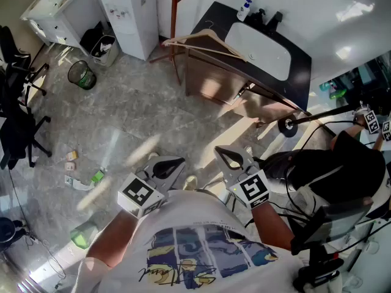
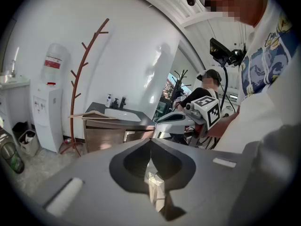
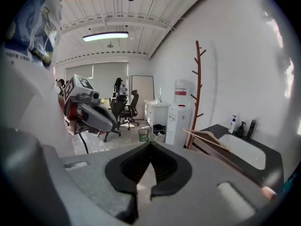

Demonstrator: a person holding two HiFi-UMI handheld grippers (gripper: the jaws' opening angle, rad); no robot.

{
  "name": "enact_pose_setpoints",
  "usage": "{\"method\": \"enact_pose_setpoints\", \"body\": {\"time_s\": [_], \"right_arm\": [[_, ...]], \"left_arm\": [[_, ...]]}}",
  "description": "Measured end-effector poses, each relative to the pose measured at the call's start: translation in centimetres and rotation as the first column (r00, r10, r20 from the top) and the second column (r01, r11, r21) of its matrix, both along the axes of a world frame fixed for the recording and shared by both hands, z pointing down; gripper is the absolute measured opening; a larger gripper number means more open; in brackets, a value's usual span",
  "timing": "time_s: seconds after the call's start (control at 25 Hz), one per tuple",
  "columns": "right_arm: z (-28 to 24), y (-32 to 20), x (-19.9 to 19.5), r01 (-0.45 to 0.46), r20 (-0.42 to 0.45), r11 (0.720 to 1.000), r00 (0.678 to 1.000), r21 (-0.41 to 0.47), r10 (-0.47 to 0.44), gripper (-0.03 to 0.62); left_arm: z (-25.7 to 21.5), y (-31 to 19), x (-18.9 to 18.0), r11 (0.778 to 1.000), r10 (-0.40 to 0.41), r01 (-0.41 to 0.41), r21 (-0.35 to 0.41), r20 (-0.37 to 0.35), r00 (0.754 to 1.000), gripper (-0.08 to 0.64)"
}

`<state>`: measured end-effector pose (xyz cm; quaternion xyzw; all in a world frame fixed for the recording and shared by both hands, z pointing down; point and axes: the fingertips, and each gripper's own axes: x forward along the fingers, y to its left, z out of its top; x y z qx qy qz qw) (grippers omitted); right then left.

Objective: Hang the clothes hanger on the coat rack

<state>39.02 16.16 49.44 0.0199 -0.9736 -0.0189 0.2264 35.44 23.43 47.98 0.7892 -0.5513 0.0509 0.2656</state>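
A pale wooden clothes hanger lies on the left corner of the dark vanity counter, sticking out past its edge. It also shows in the left gripper view as the hanger and in the right gripper view as the hanger. The brown branching coat rack stands just left of the counter, against the white wall. My left gripper and right gripper are held close to my chest, far from both. Each is shut with nothing between its jaws.
A white water dispenser stands left of the rack, with a mesh waste bin and a black office chair further left. Small litter lies on the floor. A seated person in black and cables are at the right.
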Motion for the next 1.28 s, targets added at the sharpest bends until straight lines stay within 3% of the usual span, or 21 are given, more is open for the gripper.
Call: {"method": "enact_pose_setpoints", "body": {"time_s": [0.16,0.6,0.88,1.08,1.2,1.28], "right_arm": [[-0.3,-0.3,-1.7,-0.001,-0.007,1.000,1.000,0.002,0.001,0.000],[-0.3,-0.9,-8.5,-0.080,0.003,0.997,0.997,-0.014,0.080,0.002],[-0.3,0.0,-14.8,-0.136,0.018,0.991,0.991,0.000,0.136,0.049],[0.0,-1.1,-17.3,-0.162,-0.003,0.987,0.987,-0.016,0.162,0.061],[1.0,-3.5,-18.3,-0.172,-0.040,0.985,0.984,-0.025,0.171,0.078],[0.8,-5.9,-19.7,-0.170,-0.019,0.985,0.985,-0.019,0.169,0.095]], "left_arm": [[0.3,-0.6,-1.9,0.998,0.001,-0.002,0.060,0.013,1.000,0.003],[0.0,-2.0,-9.9,0.996,0.056,-0.055,0.076,-0.010,0.998,0.003],[1.7,-1.7,-16.5,0.992,0.107,-0.104,0.069,-0.044,0.993,0.022],[2.6,-3.9,-21.1,0.993,0.098,-0.094,0.069,-0.062,0.993,0.040],[3.1,-6.3,-23.5,0.995,0.085,-0.080,0.066,-0.082,0.993,0.049],[3.5,-8.6,-24.9,0.996,0.076,-0.071,0.059,-0.088,0.993,0.055]]}}
